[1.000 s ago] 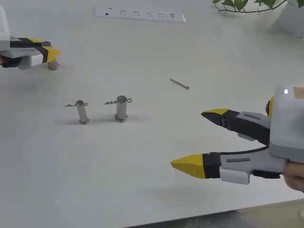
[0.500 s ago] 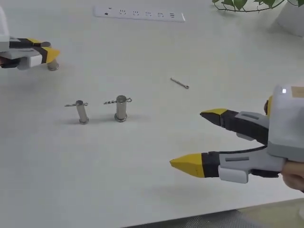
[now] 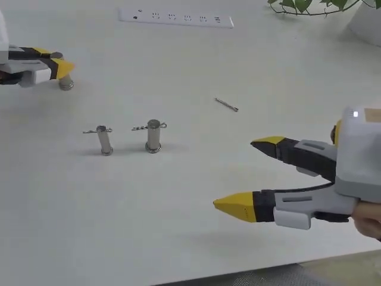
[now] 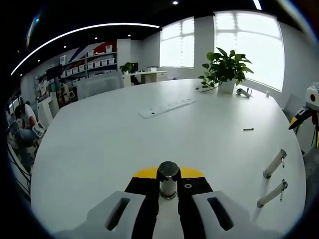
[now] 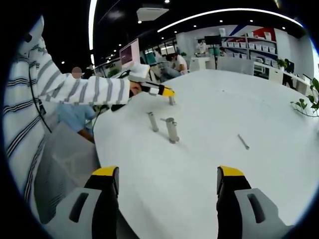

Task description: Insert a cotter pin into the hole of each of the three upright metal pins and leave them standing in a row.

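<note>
Two upright metal pins [image 3: 105, 140] [image 3: 154, 136] stand side by side mid-table, each with a cotter pin through its head. A third metal pin [image 3: 65, 82] stands at the far left, and my left gripper [image 3: 66, 67] is shut on it; the pin's top [image 4: 168, 179] sits between the yellow jaws. A loose cotter pin [image 3: 226, 105] lies flat further right. My right gripper [image 3: 250, 173] hovers open at the near right, nothing between its fingers. The right gripper view shows the two fitted pins [image 5: 153, 121] [image 5: 172, 130] and the loose cotter pin [image 5: 243, 141].
A white power strip [image 3: 175, 18] lies along the far side. A potted plant [image 3: 321, 6] stands at the far right corner. The table's near edge [image 3: 250, 275] runs just below my right gripper. A striped sleeve [image 5: 75, 89] reaches in from the left.
</note>
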`<state>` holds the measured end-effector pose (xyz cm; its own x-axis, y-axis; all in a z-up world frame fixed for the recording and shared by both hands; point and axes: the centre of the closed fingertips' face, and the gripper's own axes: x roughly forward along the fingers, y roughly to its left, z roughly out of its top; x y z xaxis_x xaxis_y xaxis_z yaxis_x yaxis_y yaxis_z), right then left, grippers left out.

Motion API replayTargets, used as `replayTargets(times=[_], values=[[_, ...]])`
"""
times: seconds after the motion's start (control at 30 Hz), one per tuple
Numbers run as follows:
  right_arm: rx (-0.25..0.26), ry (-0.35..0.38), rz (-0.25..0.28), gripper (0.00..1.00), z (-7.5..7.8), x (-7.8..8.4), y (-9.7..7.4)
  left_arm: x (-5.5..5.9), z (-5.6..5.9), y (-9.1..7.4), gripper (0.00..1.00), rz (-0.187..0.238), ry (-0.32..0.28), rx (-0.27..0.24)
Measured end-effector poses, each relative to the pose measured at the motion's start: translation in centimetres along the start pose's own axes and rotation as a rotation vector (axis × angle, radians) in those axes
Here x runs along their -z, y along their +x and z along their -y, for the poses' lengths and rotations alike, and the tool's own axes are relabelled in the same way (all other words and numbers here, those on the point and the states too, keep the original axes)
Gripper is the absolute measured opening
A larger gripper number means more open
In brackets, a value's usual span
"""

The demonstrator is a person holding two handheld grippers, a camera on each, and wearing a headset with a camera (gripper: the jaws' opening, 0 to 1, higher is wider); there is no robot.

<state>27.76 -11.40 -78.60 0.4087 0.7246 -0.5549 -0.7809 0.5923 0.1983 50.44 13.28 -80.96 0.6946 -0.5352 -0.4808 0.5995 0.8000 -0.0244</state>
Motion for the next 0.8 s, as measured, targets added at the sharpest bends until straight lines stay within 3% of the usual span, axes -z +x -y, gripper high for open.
replayTargets(times=[0.33,0.37,0.7,0.8], values=[[-0.012,-0.014,0.002,0.82,-0.3,-0.2,0.2,-1.2,0.5,-2.3,0.1,0.005,0.032,0.022],[-0.014,-0.015,0.003,0.82,-0.4,-0.2,0.3,-1.4,1.1,-2.9,0.1,0.006,0.038,0.029],[-0.027,-0.028,0.013,0.82,-0.8,-0.4,0.2,-2.4,3.0,-5.1,0.1,0.03,0.036,0.075],[-0.03,-0.029,0.014,0.82,-0.9,-0.3,0.2,-2.6,3.1,-5.5,0.1,0.032,0.047,0.091]])
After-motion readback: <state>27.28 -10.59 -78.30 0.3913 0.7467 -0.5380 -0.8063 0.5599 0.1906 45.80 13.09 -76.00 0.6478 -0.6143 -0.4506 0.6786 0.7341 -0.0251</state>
